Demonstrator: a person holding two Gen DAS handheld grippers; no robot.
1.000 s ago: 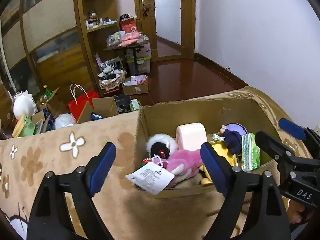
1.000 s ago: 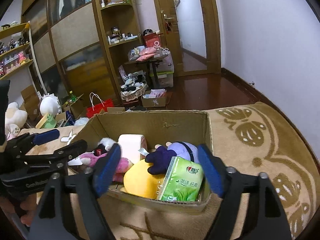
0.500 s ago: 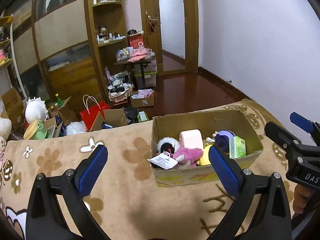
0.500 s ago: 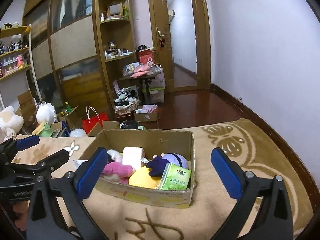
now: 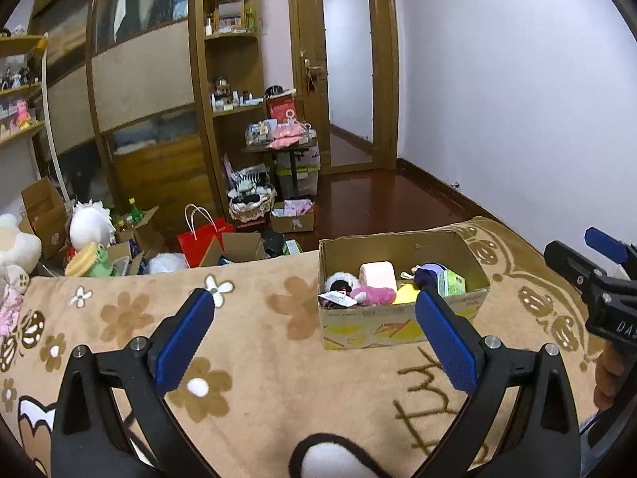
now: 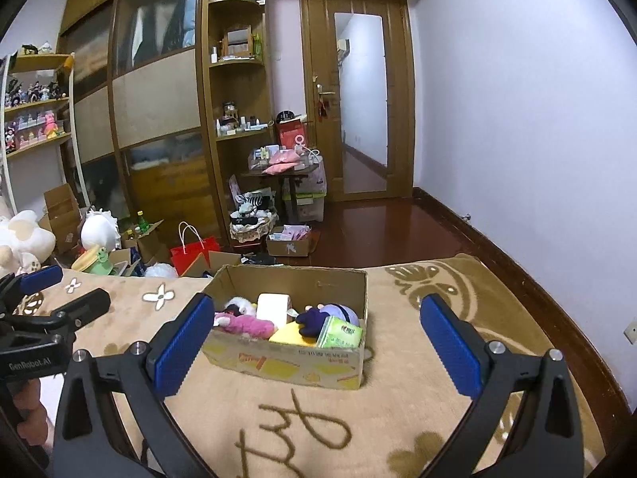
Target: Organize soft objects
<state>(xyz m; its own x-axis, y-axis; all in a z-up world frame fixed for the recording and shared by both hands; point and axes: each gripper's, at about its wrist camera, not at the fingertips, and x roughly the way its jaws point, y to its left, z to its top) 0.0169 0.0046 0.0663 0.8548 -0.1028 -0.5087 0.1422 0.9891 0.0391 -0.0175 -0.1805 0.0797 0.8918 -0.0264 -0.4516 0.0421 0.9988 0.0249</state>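
Note:
A cardboard box (image 5: 469, 263) (image 6: 278, 362) stands on the tan blanket. In it lie a pink plush (image 5: 376, 294) (image 6: 247, 323), a black-and-white plush (image 5: 338, 281), a pale foam roll (image 5: 376, 273) (image 6: 272, 306), a yellow plush (image 6: 287, 334), a purple plush (image 6: 332, 312) and a green tissue pack (image 5: 452, 282) (image 6: 340, 332). My left gripper (image 5: 314, 328) is open and empty, well back from the box. My right gripper (image 6: 316, 336) is open and empty, also back from it. Each gripper shows at the edge of the other's view.
The tan blanket (image 5: 247, 358) with flower patterns covers the surface. Beyond its far edge the floor holds a red bag (image 5: 201, 239), open boxes, white plush toys (image 5: 89, 219) and a basket (image 6: 251, 227). Shelves and a door stand behind.
Both grippers have pulled back and up from the box, which now looks smaller and farther. Both stayed open and empty. The box contents have not moved.

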